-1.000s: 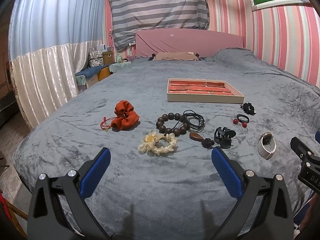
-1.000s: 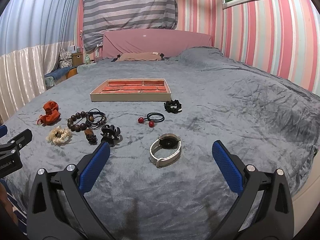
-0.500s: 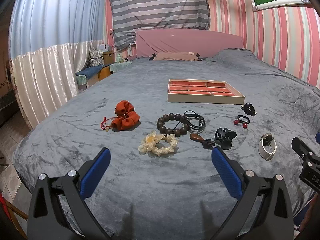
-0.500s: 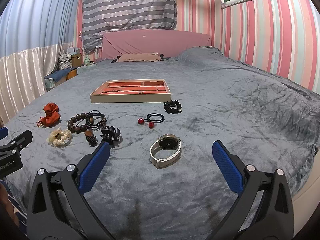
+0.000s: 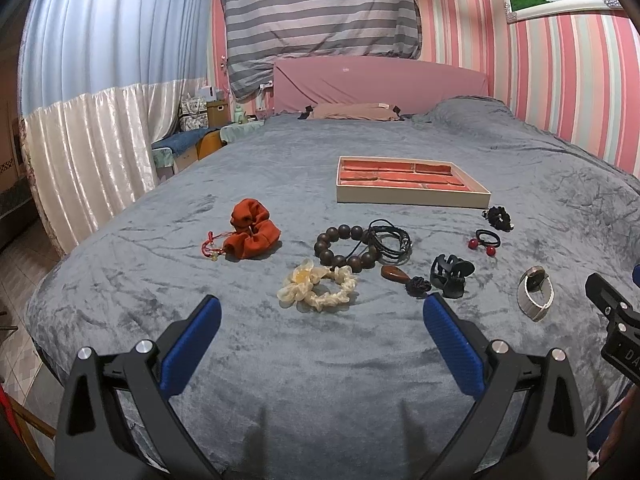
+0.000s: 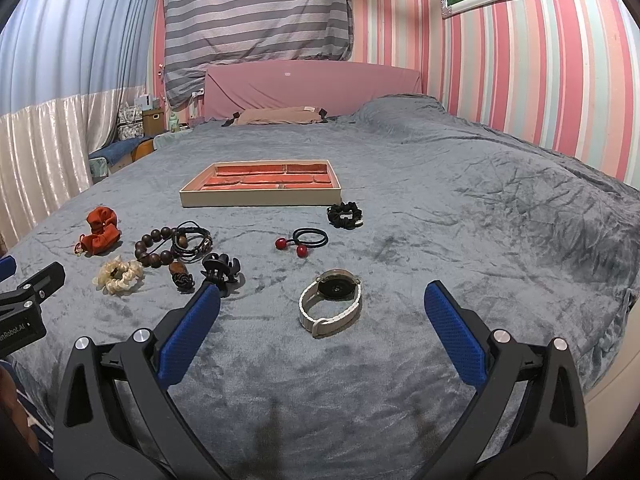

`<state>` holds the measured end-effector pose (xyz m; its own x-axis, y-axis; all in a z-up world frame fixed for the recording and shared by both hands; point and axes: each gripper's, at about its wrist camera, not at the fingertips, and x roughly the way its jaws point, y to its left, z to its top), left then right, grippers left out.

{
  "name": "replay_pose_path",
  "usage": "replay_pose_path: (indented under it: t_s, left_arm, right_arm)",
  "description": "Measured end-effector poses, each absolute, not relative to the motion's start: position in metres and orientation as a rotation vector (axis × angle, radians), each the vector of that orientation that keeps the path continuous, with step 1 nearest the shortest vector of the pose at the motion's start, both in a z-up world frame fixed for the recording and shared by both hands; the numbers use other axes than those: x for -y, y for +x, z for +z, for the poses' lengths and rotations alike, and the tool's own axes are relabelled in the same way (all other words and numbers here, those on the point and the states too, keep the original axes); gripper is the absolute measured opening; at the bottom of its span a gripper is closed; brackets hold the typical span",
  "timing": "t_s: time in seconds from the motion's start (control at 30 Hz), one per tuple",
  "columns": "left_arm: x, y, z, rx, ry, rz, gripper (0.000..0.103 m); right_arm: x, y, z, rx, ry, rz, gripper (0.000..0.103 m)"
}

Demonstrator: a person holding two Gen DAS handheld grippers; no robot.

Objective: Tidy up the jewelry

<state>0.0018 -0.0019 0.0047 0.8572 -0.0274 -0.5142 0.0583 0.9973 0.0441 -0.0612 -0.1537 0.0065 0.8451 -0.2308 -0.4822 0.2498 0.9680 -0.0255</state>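
Your left tongs hover low over the near edge of the bed, levelled forward, spread wide and empty, with the cream scrunchie just ahead. Your right tongs sit alongside, likewise parted and empty, the white-strapped watch lying between their blue pads. The jewelry tray rests farther up the bed, beyond the scattered pieces.

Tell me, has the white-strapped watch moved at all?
No. The watch keeps its place on the bedspread, just as far in front of the tray; only the camera view drifted slightly.
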Motion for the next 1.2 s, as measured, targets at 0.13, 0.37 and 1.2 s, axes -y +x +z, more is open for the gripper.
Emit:
replay_pose_path:
  t_s: [0.13, 0.37, 1.2]
  left_arm:
    - [0.0015, 0.0017, 0.0052, -0.539, 0.058, -0.046, 0.099]
    - [0.0015, 0.002, 0.0049, -0.54, 0.059, -0.046, 0.099]
    - [-0.0066, 0.0027, -0.0027, -0.551, 0.06, -0.047, 0.099]
  right_arm:
    - [0.1534, -0.061, 0.0064, -0.502, 0.038, -0.255, 0.099]
    - [0.1539, -0.0612, 0.0062, -0.502, 0.04, -0.255, 0.099]
    - [0.1542, -0.0562, 0.0002, -0.514, 0.048, -0.259, 0.099]
